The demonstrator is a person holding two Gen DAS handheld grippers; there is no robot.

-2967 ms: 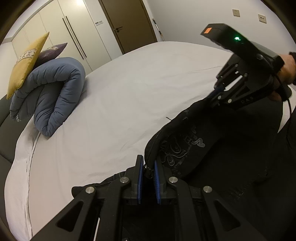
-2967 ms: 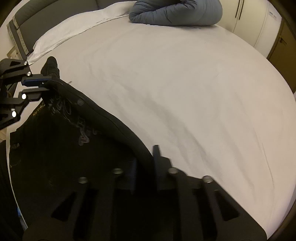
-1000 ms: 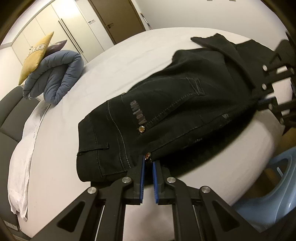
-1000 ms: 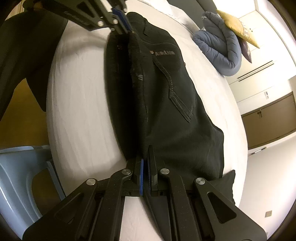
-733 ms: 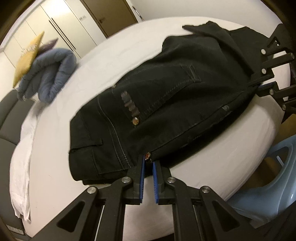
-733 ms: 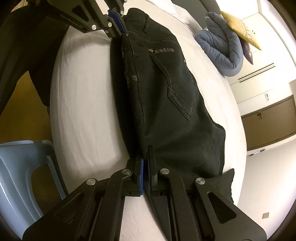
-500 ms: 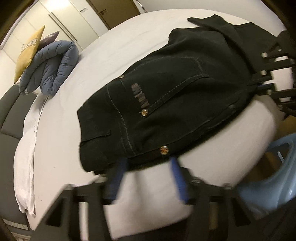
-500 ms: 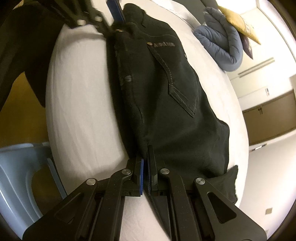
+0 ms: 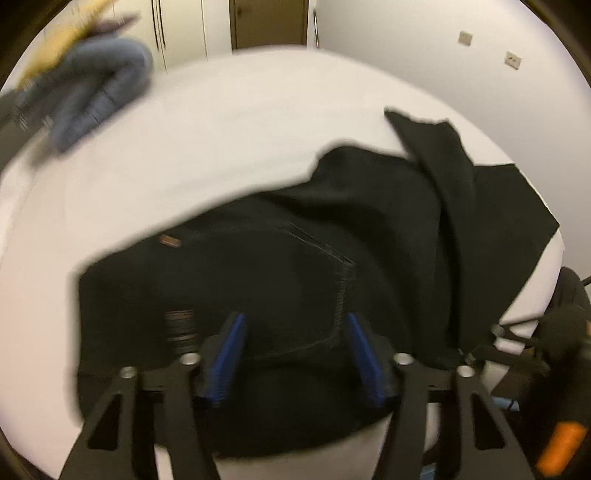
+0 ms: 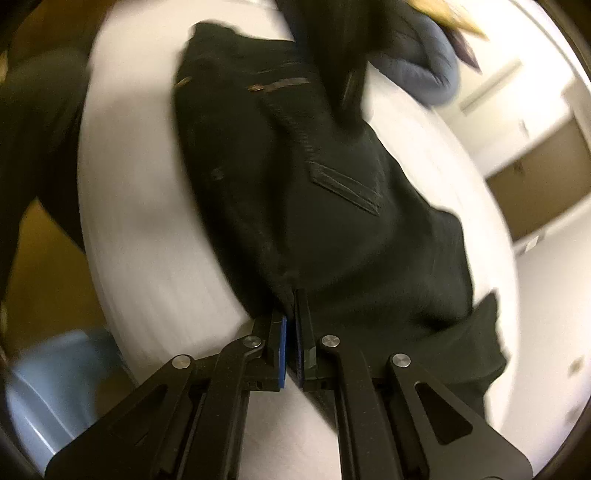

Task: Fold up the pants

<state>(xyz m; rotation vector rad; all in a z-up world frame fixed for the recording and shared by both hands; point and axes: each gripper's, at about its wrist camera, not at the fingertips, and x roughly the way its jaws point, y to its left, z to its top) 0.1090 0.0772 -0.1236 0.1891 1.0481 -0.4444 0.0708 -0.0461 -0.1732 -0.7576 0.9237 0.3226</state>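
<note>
The black pants (image 9: 332, 236) lie folded lengthwise on the white bed (image 9: 229, 122), back pocket up. My left gripper (image 9: 293, 354) is open and empty, its blue pads spread just above the waist end of the pants. My right gripper (image 10: 291, 343) is shut on the near edge of the pants (image 10: 332, 206) at the leg end. The right gripper also shows blurred at the lower right of the left wrist view (image 9: 517, 354). Both views are motion-blurred.
A rolled blue duvet (image 9: 96, 88) with a yellow pillow lies at the far side of the bed. A light blue plastic chair (image 10: 55, 387) stands beside the near bed edge. Wardrobes and a brown door (image 9: 269, 22) stand behind.
The pants were laid down flat on the bed. My left gripper has opened, let go of the waist edge and swung over the pants. My right gripper keeps its hold.
</note>
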